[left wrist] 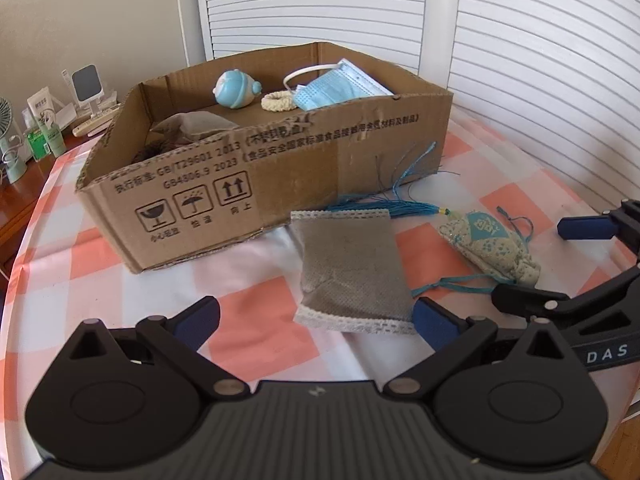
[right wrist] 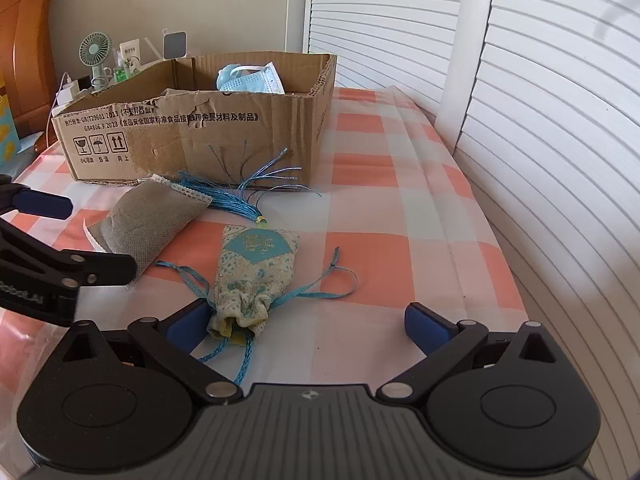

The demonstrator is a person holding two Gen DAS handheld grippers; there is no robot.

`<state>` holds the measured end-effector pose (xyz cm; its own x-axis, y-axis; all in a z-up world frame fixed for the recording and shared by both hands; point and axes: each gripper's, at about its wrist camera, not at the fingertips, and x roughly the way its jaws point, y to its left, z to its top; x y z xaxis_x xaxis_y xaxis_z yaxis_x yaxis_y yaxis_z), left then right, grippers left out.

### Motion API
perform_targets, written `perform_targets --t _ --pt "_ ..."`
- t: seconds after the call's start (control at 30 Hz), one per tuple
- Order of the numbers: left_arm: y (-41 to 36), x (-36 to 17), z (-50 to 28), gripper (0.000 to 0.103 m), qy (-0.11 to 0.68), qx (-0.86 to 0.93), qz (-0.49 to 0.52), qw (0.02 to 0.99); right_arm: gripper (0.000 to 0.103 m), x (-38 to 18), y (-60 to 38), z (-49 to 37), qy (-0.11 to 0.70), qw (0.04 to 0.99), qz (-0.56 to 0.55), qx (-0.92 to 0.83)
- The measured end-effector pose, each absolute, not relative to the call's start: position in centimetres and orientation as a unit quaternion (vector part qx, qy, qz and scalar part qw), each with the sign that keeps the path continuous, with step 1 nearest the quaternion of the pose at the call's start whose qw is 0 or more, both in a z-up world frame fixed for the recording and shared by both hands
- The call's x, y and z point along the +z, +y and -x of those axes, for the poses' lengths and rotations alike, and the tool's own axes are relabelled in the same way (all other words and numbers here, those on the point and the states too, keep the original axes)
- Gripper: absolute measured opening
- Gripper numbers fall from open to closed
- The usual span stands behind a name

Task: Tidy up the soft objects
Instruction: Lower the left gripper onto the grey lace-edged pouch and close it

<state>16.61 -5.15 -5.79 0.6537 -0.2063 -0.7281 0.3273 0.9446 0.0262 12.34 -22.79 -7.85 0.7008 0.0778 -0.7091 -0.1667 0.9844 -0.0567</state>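
Note:
A grey fabric pouch (left wrist: 352,268) with lace ends lies on the checked cloth just ahead of my open left gripper (left wrist: 316,320); it also shows in the right wrist view (right wrist: 148,220). A green patterned sachet (right wrist: 254,268) with a blue tassel (right wrist: 236,200) lies in front of my open right gripper (right wrist: 310,326), its gathered end beside the left finger; it shows in the left wrist view too (left wrist: 490,246). A cardboard box (left wrist: 280,184) behind holds a blue face mask (left wrist: 340,88), a blue toy (left wrist: 236,89), a cream scrunchie (left wrist: 279,102) and a brown pouch (left wrist: 192,128).
A red and white checked cloth (right wrist: 400,216) covers the table. White louvred doors (right wrist: 540,120) stand behind and to the right. A side table at far left holds a small fan (right wrist: 95,50), bottles and a charger. My right gripper shows at the right edge of the left wrist view (left wrist: 560,260).

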Motion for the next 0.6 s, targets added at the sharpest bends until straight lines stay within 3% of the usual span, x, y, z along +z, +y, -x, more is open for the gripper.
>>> perform_targets --t 0.6 --pt "-7.2 -6.1 -18.1 0.099 0.367 -0.102 -0.104 0.919 0.103 -8.0 -23.1 -12.1 0.37 0.925 0.057 0.07"
